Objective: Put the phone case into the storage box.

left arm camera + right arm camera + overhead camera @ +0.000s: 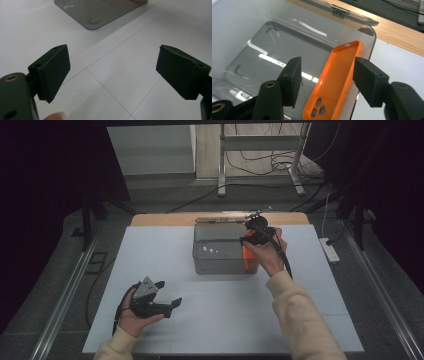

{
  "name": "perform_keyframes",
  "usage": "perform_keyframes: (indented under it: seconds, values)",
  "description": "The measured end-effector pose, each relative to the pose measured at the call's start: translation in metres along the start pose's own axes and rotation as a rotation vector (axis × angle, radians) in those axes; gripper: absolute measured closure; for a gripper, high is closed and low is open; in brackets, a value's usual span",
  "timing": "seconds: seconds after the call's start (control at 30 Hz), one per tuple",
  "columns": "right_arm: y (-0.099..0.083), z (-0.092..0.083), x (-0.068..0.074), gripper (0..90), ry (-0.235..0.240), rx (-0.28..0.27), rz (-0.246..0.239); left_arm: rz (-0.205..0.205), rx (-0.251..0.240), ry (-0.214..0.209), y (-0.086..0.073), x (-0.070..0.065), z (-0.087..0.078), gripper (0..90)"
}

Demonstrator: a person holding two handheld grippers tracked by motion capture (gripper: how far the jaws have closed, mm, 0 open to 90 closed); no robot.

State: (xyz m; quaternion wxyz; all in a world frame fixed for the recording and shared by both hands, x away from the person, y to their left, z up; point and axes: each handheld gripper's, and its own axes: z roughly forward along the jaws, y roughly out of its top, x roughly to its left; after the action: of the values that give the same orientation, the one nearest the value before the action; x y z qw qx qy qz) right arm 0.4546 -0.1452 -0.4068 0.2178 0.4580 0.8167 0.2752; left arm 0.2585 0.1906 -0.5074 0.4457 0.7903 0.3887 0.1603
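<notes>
A clear grey plastic box [220,251] stands open at the far middle of the white table [150,250]. An orange phone case [337,75] leans inside it against the right wall, camera cutouts toward me; it also shows through the wall [247,256]. My right gripper [252,236] hangs over the box's right end. In the right gripper view its jaws [327,75] stand open on either side of the case, the pads not pressing it. My left gripper [169,292] rests low at the near left, open [112,70] with nothing between its jaws.
The box's clear lid [225,219] lies folded back on the wooden strip [160,219] behind the white surface. A corner of the box [95,15] lies ahead of the left jaws. A white power strip [330,250] sits on the floor to the right.
</notes>
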Motion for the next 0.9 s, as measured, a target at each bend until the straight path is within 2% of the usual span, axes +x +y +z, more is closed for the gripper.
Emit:
perform_keyframes:
  seconds: [0.2,0.4,0.73,0.9]
  values:
    - [-0.006,-0.012,0.000,36.7,0.050,-0.032,-0.019,0.001,0.004,0.001,0.000,0.001,0.000,12.0]
    - [-0.014,-0.024,0.001,32.7,0.130,-0.073,-0.048,-0.010,-0.001,0.008,-0.001,0.003,-0.002,11.9]
    - [-0.036,-0.037,-0.002,26.3,0.197,-0.119,-0.065,-0.020,-0.001,0.026,-0.006,0.003,-0.006,11.9]
    - [-0.050,-0.047,-0.004,24.0,0.227,-0.167,-0.085,-0.024,-0.002,0.022,-0.006,0.003,-0.006,11.8]
